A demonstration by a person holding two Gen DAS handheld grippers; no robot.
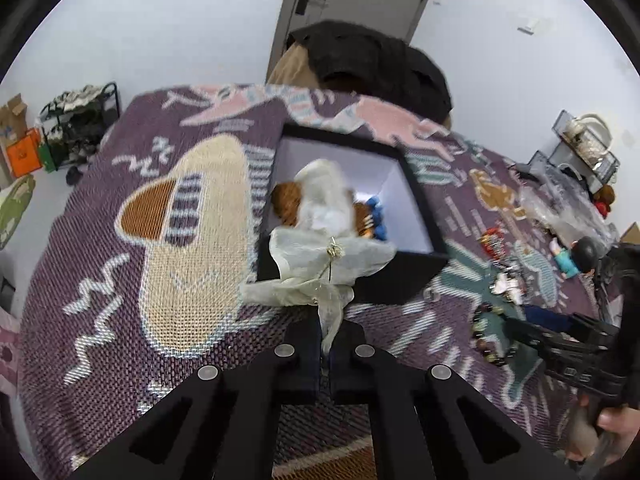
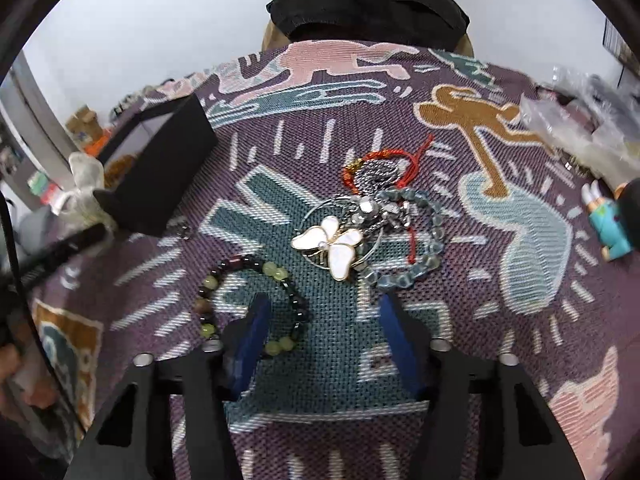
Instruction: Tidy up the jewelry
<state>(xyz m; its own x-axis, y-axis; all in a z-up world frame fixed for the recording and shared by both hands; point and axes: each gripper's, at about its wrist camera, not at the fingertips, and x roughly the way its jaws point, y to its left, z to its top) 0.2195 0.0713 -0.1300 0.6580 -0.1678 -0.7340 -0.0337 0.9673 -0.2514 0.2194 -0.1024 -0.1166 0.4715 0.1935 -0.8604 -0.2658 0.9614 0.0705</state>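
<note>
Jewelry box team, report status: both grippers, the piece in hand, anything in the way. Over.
Left gripper shut on cream ribbon bow, at the black box rim. Right gripper open above beaded bracelet. Nothing blocking.

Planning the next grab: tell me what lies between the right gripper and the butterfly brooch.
In the right wrist view, only bare woven blanket separates the right gripper from the butterfly brooch.
</note>
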